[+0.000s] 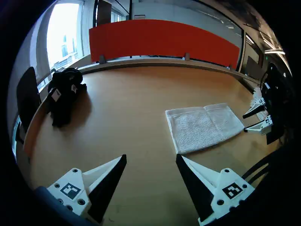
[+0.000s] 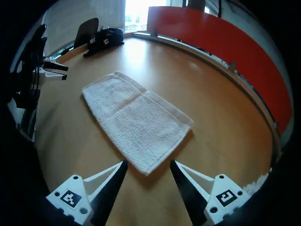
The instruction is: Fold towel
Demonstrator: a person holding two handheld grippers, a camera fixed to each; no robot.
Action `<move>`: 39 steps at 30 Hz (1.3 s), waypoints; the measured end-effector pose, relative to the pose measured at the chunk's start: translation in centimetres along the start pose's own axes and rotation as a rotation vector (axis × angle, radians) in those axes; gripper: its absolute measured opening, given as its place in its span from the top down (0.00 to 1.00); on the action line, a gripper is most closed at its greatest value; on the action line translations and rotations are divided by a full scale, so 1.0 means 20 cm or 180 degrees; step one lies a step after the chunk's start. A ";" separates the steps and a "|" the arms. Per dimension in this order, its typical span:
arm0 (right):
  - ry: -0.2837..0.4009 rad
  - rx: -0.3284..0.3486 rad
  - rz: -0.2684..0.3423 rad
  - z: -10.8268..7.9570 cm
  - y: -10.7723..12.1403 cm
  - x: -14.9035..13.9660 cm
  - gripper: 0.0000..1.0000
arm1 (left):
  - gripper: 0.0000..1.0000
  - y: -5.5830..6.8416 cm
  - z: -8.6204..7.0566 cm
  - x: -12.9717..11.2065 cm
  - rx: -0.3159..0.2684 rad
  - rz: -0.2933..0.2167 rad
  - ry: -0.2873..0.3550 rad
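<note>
Left gripper view: folded towel [image 1: 203, 127] flat on counter [image 1: 131, 113], left gripper [image 1: 150, 156] fingers wide, empty. Right gripper view: right gripper [image 2: 148, 162] fingers wide, near towel corner.

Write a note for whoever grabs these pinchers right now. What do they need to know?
Left gripper: open, empty, over bare table.
Right gripper: open, empty, aimed at the near corner of the towel.
Towel: lies flat on the table; its layered edges suggest it is already folded once.
Left to do: probably another fold; nothing is gripped yet.
</note>
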State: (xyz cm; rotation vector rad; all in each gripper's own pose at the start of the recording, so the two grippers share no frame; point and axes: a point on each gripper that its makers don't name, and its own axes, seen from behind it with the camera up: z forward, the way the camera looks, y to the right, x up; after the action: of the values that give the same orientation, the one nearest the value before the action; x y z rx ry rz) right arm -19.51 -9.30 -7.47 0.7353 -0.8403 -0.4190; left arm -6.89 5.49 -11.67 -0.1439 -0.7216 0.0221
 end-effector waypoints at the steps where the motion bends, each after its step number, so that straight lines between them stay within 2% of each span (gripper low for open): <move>1: -0.0007 0.0012 -0.0005 0.00 0.00 0.00 0.16 | 0.03 0.00 0.00 0.00 0.0003 0.0002 0.0009; 16: -0.0150 0.0122 -0.0083 0.01 -0.03 -0.07 0.29 | 0.02 -0.02 -0.05 -0.08 0.0071 -0.0033 0.0096; 20: -0.0193 0.0147 -0.0069 0.02 -0.04 -0.09 0.36 | 0.02 -0.02 -0.07 -0.08 0.0078 -0.0059 0.0145; 27: -0.0263 0.0186 0.0002 0.02 -0.04 -0.11 0.52 | 0.02 -0.01 -0.10 -0.12 0.0052 -0.0071 0.0111; 31: -0.0268 0.0199 0.0017 0.02 -0.04 -0.12 0.53 | 0.02 -0.01 -0.11 -0.13 0.0050 -0.0062 0.0092; 33: -0.0267 0.0195 0.0020 0.02 -0.04 -0.12 0.61 | 0.02 -0.01 -0.12 -0.13 0.0048 -0.0059 0.0085; 37: -0.0256 0.0199 0.0041 0.01 -0.03 -0.11 0.66 | 0.02 -0.02 -0.13 -0.14 0.0043 -0.0041 0.0071; 39: -0.0246 0.0196 0.0051 0.01 -0.03 -0.11 0.76 | 0.02 -0.02 -0.13 -0.14 0.0041 -0.0028 0.0065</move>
State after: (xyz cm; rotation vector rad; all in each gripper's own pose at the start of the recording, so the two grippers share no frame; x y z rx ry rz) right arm -21.07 -8.53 -8.93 0.7727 -0.9345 -0.4107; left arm -7.36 4.59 -15.45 -0.1284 -0.7015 0.0167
